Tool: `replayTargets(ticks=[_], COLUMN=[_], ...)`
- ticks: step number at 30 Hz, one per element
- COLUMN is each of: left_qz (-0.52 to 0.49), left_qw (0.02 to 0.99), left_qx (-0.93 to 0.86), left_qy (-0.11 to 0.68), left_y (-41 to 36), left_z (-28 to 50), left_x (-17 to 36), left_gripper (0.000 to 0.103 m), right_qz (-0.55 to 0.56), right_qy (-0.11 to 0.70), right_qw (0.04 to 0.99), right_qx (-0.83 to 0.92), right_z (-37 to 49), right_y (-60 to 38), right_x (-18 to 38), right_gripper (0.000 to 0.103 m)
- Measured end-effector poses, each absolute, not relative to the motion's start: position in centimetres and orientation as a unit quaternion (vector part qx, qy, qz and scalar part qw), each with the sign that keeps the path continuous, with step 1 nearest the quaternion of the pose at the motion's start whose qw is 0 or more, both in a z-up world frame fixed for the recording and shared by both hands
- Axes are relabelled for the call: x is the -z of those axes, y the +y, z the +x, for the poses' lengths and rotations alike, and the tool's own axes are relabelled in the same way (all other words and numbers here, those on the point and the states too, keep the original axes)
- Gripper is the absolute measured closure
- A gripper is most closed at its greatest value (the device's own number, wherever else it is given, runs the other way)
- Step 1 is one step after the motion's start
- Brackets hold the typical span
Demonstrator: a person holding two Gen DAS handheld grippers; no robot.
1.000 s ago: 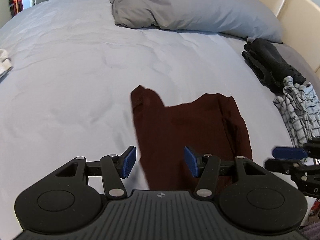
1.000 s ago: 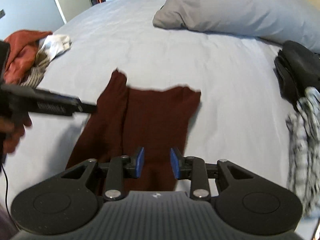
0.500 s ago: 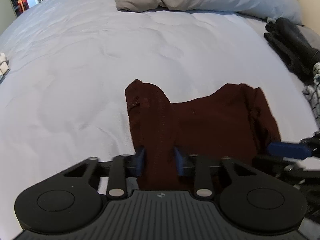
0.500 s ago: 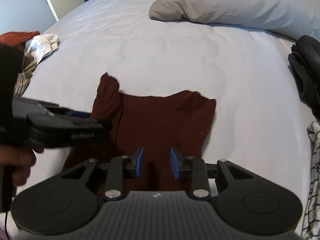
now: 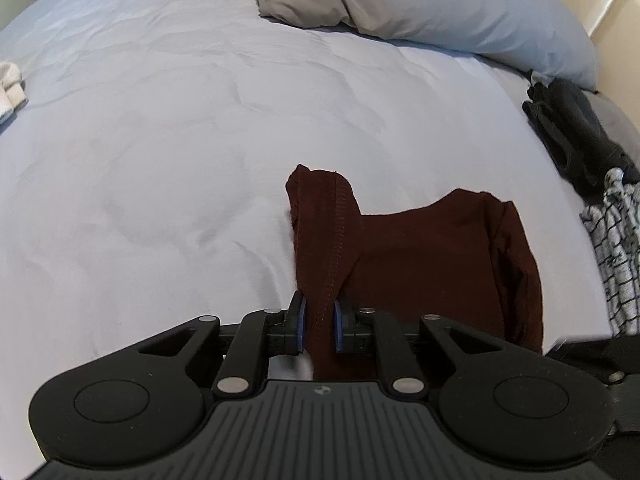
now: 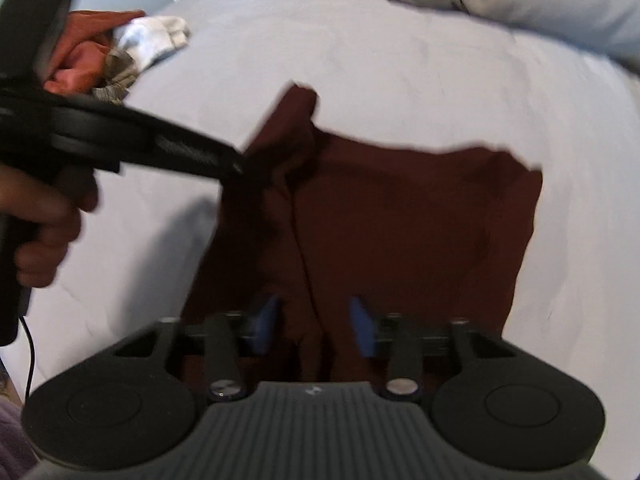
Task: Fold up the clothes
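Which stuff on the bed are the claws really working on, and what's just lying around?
Working on: maroon shirt, pinched by left claw; right claw closing around its near edge.

Lying around: pillow, black clothes, striped garment, orange and white pile.

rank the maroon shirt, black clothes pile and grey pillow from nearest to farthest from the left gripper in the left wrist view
1. maroon shirt: between the left gripper fingers.
2. black clothes pile: right bed edge, midway.
3. grey pillow: far end, top.

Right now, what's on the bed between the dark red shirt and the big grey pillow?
Nothing: only bare pale bedsheet lies between the dark red shirt and the grey pillow, as the left wrist view shows.
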State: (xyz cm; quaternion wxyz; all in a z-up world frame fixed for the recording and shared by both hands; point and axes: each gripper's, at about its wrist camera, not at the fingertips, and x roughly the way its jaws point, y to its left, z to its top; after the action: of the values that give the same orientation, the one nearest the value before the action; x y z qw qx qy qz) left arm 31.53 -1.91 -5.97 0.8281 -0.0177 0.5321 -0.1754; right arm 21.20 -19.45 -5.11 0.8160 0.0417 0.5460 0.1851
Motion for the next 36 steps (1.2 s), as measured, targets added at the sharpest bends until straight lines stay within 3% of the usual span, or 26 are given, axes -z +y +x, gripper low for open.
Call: replayTargets(ticks=[6, 10, 14, 18, 20, 22, 27, 29, 30, 31, 32, 33, 36], left_qz=[-0.071, -0.086, -0.106, -0.099, -0.091, -0.077, -0.063, -0.072, -0.075, -0.075, -0.073, -0.07, -0.055], left_qw=[0.82, 0.825, 0.832, 0.835, 0.836, 0.836, 0.847, 0.849, 0.85, 0.851, 0.852, 0.855, 0.857], left_qx=[0.171, 0.148, 0.144, 0.16, 0.161, 0.154, 0.108, 0.109, 0.117, 0.125, 0.132, 0.134, 0.13], left_qy=[0.541, 0.538, 0.526, 0.517, 0.517, 0.52, 0.516, 0.512, 0.508, 0.504, 0.501, 0.497, 0.496], left_y=[1.1, 2.8, 3.7, 2.5, 1.4, 0.3, -0.1, 0.3, 0.4, 0.5, 0.6, 0.7, 0.8], left_z=[32.5, 32.8, 32.9, 32.7, 32.7, 32.8, 33.6, 34.0, 34.1, 34.1, 34.1, 34.1, 34.2], left_x=[5.9, 6.1, 5.0, 4.2, 4.3, 4.7, 6.3, 6.9, 7.2, 7.4, 7.6, 7.7, 8.2], left_gripper=[0.092, 0.088, 0.076, 0.063, 0.063, 0.063, 0.063, 0.063, 0.072, 0.09, 0.094, 0.094, 0.095], right_qz=[0.139, 0.13, 0.12, 0.113, 0.118, 0.126, 0.128, 0.126, 0.126, 0.128, 0.129, 0.133, 0.149], right_qy=[0.534, 0.542, 0.551, 0.548, 0.548, 0.547, 0.549, 0.555, 0.558, 0.561, 0.563, 0.565, 0.566], right_qw=[0.8, 0.8, 0.801, 0.803, 0.802, 0.803, 0.8, 0.796, 0.793, 0.79, 0.788, 0.784, 0.779], right_qx=[-0.236, -0.221, -0.202, -0.206, -0.205, -0.202, -0.205, -0.207, -0.208, -0.211, -0.214, -0.217, -0.223], right_z=[21.9, 22.5, 22.9, 23.0, 23.0, 23.0, 22.7, 22.5, 22.4, 22.4, 22.4, 22.4, 22.7], right_y=[-19.2, -18.5, -18.4, -18.0, -18.2, -18.5, -19.0, -19.1, -19.2, -19.2, -19.3, -19.3, -19.4], right_x=[5.1, 5.8, 6.9, 6.8, 6.7, 6.4, 6.3, 6.6, 6.8, 6.9, 7.0, 7.2, 7.3], right_gripper=[0.089, 0.089, 0.088, 0.083, 0.081, 0.068, 0.068, 0.068, 0.068, 0.07, 0.074, 0.084, 0.087])
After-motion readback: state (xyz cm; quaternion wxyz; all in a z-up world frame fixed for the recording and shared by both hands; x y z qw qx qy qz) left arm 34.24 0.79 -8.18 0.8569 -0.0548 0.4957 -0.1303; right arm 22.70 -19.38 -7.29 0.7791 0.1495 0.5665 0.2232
